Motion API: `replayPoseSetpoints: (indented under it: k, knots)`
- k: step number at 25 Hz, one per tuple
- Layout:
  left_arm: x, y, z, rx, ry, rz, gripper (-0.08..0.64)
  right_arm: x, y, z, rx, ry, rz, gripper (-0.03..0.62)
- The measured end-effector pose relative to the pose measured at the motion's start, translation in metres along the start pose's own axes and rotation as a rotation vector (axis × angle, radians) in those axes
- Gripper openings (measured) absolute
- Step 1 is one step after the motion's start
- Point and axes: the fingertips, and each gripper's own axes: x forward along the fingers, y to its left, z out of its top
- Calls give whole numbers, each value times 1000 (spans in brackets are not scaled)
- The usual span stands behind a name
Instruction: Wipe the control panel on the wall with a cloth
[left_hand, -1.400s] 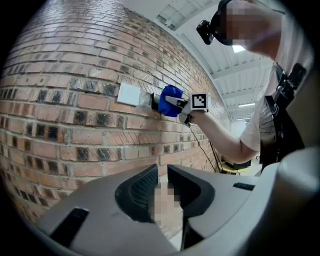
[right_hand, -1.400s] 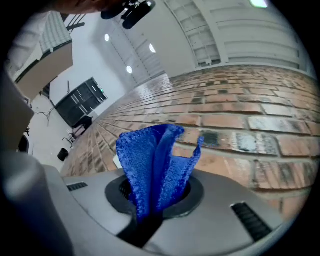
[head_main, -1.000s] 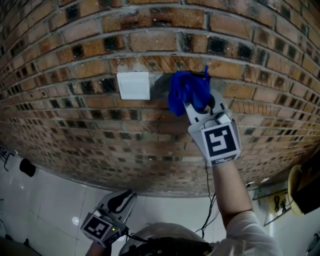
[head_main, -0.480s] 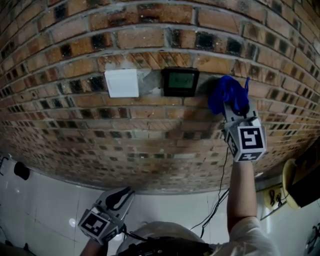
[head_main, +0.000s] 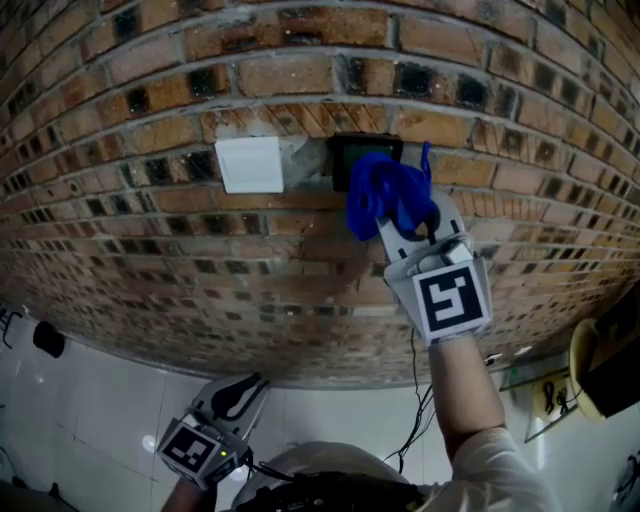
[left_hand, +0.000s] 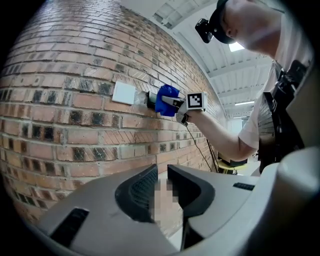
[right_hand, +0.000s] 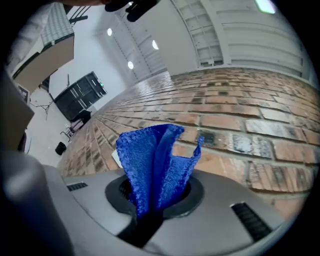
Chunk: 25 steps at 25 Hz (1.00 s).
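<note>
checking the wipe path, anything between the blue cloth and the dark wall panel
Nothing visible. The blue fabric cloth in the right gripper overlaps the dark rectangular control panel; the white square plate sits to its left.

no legible text or numbers anywhere; control panel (head_main: 362, 150) screen too dark to read.

Large indoor hall, industrial or workshop in kind. Long bare brick wall (head_main: 150, 260) of red-brown bricks, with a white switch plate (head_main: 250, 164) and a small dark control panel (head_main: 365, 146) mounted on it. High white ceiling (left_hand: 225, 65) with beams and strip lights (left_hand: 246, 105). Glossy white floor (head_main: 90, 400). Far off, a dark rack (right_hand: 82, 95) against a white wall.
</note>
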Motion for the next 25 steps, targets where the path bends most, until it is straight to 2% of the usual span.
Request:
replayPoseSetpoints:
  k: [4, 9, 14, 20, 25]
  knots:
    - [-6, -1, 0, -1, -9, 12, 51, 37, 29, 8, 14, -14, 48, 89]
    - [-13, 2, -4, -18, -8, 35, 51, 46, 18, 11, -11, -43, 22, 89]
    - [-7, 3, -5, -20, -10, 22, 51, 17, -20, -3, 18, -10, -61, 89]
    - [3, -3, -4, -14, -8, -18, 51, -26, -82, -36, -45, 80, -192, 89]
    - [5, -3, -4, -10, -5, -31, 51, -42, -113, -55, -27, 112, -250, 89]
